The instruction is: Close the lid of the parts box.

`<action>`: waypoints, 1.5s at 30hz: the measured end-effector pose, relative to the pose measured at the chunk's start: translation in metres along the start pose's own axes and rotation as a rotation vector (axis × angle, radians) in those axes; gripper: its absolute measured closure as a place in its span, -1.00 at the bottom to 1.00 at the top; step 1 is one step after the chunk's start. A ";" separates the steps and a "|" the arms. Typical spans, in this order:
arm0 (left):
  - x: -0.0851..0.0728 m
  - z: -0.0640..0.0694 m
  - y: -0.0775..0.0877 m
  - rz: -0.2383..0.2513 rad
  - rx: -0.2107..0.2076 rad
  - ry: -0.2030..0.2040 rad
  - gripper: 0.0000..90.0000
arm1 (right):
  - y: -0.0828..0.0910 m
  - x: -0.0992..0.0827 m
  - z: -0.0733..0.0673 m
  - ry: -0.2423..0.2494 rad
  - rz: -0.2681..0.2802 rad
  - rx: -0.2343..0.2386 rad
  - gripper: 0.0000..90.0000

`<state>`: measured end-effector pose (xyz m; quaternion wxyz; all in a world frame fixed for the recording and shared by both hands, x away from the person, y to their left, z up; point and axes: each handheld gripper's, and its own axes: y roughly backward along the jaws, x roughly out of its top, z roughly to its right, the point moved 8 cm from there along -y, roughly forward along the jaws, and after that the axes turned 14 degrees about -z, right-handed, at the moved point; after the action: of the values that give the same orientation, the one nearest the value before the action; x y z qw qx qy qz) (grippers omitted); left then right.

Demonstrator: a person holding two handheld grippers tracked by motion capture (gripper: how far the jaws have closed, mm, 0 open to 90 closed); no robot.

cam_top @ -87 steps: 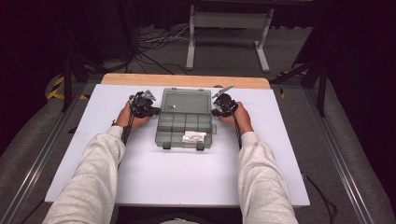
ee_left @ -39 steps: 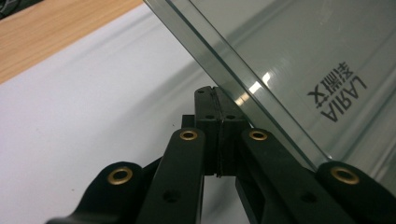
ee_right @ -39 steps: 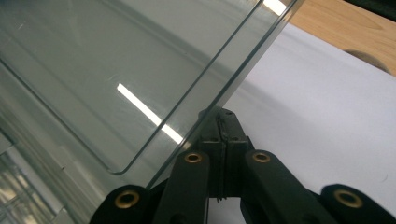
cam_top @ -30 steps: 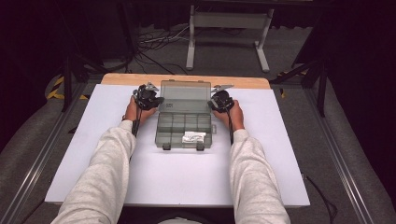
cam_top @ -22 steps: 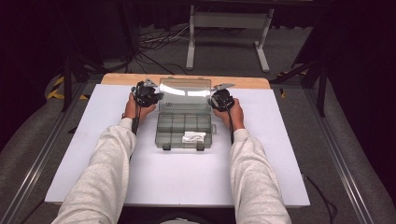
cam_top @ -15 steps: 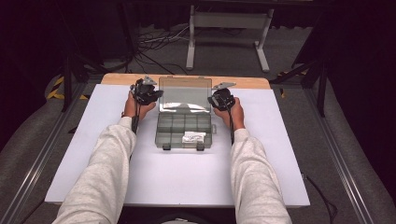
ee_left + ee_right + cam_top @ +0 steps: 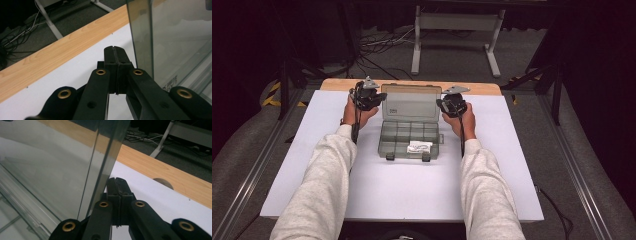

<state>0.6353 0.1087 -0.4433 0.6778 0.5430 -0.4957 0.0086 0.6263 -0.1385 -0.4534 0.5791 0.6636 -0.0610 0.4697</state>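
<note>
A clear grey compartment box [image 7: 408, 137] lies open on the white table top [image 7: 412, 190], with a small white item [image 7: 419, 147] in a front cell. Its lid [image 7: 410, 102] stands tilted up at the back. My left gripper [image 7: 379, 98] is shut, with nothing between the jaws, at the lid's left edge. My right gripper [image 7: 441, 104] is shut at the lid's right edge. In the left gripper view the closed tips [image 7: 115, 50] sit just beside the lid [image 7: 175, 37]. In the right gripper view the closed tips [image 7: 117, 181] sit just behind the lid [image 7: 50, 165].
A wooden strip [image 7: 337, 84] runs along the table's far edge. Beyond it are a metal stand [image 7: 452, 30] and cables on the floor [image 7: 382, 42]. Metal rails [image 7: 247, 175] flank the table. Two latches [image 7: 390, 156] stick out at the box's front.
The lid, which lay flatter at the back, has swung up toward upright. Both hands have risen with it at its two sides, jaws staying shut.
</note>
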 end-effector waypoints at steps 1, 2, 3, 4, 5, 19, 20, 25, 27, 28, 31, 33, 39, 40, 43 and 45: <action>0.001 0.000 0.002 0.001 0.005 -0.010 1.00 | 0.003 0.001 -0.001 0.002 0.008 -0.006 1.00; 0.001 0.000 0.003 0.001 0.004 -0.009 1.00 | 0.004 0.002 -0.001 0.005 0.010 -0.006 1.00; 0.001 0.000 0.005 0.002 0.007 -0.011 1.00 | 0.006 0.002 -0.002 0.010 0.012 -0.010 1.00; 0.002 0.001 0.007 0.006 0.006 -0.012 1.00 | 0.007 0.003 -0.002 0.012 0.014 -0.014 1.00; 0.003 0.001 0.009 0.010 0.013 -0.014 1.00 | 0.009 0.004 -0.002 0.012 0.018 -0.017 1.00; 0.003 0.012 0.033 0.037 0.028 -0.020 1.00 | 0.034 0.013 -0.010 -0.006 0.074 -0.037 1.00; 0.002 0.013 0.034 0.036 0.031 -0.021 1.00 | 0.035 0.013 -0.010 -0.006 0.072 -0.040 1.00; 0.001 0.013 0.035 0.031 0.046 -0.027 1.00 | 0.039 0.014 -0.012 0.003 0.066 -0.050 1.00; 0.001 0.015 0.035 0.031 0.043 -0.027 1.00 | 0.039 0.014 -0.012 0.001 0.063 -0.053 1.00; 0.000 0.015 0.035 0.026 0.043 -0.031 1.00 | 0.039 0.013 -0.012 0.002 0.062 -0.055 1.00; -0.001 0.015 0.037 0.028 0.047 -0.032 1.00 | 0.039 0.014 -0.012 -0.002 0.065 -0.052 1.00; -0.001 0.016 0.037 0.030 0.039 -0.030 1.00 | 0.038 0.014 -0.013 -0.001 0.066 -0.052 1.00; -0.003 0.017 0.039 0.032 0.043 -0.037 1.00 | 0.041 0.012 -0.015 -0.005 0.071 -0.052 1.00; -0.004 0.018 0.039 0.026 0.040 -0.039 1.00 | 0.043 0.011 -0.016 -0.008 0.075 -0.047 1.00; -0.004 0.019 0.040 0.027 0.034 -0.037 1.00 | 0.044 0.010 -0.017 -0.006 0.076 -0.048 1.00; -0.005 0.020 0.040 0.028 0.032 -0.036 1.00 | 0.045 0.009 -0.019 -0.003 0.079 -0.047 1.00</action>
<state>0.5970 0.1132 -0.4194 0.6596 0.5469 -0.5154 0.0163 0.5926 -0.1336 -0.4168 0.5754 0.6476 -0.0989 0.4896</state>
